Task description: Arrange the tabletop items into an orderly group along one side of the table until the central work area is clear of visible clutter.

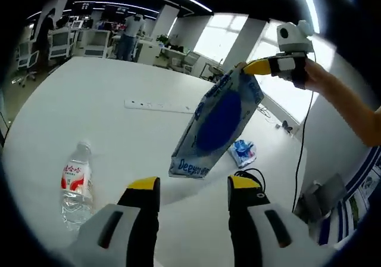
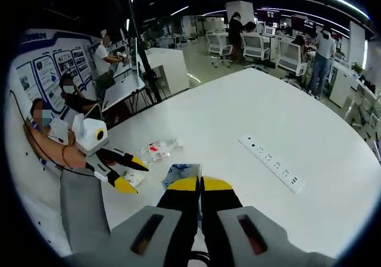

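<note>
A blue and white tissue pack (image 1: 219,124) hangs tilted above the white table (image 1: 89,100), pinched at its top corner by my right gripper (image 1: 257,68), which comes in from the upper right. In the right gripper view that gripper (image 2: 200,185) is shut, and a bit of the pack (image 2: 177,173) shows just past its tips. My left gripper (image 1: 193,186) stands open below the pack, holding nothing; it also appears open at the left (image 2: 121,170). A clear water bottle (image 1: 76,185) with a red label lies on the table left of its jaws, seen again as the water bottle (image 2: 161,149).
A white power strip (image 1: 158,106) lies mid-table, shown too as the power strip (image 2: 271,163). A small blue packet (image 1: 243,152) and a black cable (image 1: 255,175) sit near the right edge. Desks, chairs and people stand beyond the table.
</note>
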Available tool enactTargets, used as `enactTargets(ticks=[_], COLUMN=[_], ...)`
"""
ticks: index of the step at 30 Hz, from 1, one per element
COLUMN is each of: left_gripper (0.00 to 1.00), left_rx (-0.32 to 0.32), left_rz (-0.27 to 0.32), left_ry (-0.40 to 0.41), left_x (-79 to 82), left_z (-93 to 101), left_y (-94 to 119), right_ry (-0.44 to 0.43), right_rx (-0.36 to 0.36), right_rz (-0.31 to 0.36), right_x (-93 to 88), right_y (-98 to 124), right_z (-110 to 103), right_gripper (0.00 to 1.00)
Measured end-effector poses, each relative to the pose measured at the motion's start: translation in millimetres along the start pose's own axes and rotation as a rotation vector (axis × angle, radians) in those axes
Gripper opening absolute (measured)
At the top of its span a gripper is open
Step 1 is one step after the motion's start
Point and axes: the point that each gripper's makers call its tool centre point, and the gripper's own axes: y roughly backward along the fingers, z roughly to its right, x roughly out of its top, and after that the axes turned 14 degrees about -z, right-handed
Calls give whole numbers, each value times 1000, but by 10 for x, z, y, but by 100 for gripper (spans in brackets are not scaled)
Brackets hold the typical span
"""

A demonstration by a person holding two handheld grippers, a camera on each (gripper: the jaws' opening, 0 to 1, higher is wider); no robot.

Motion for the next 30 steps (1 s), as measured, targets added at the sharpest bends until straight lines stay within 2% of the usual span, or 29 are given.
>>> enactTargets(ticks=[13,21,27,30], left_gripper=[45,43,38,31], left_rx=[-45,-114,-172,-183], left_rz=[15,88,115,124], left_ry=[39,93,115,124], left_x=[30,218,292,304], left_z=[30,128,246,270], left_y=[-164,-256,-318,-318], right_ry=[-24,-49,-78,-108], right_rx=[-23,-24,-28,-35], right_rz=[94,151,182,207], right_x=[100,141,114,89], right_y=[359,483,535,580], right_z=[-111,-195,-214,-189], right_gripper=[0,0,0,0])
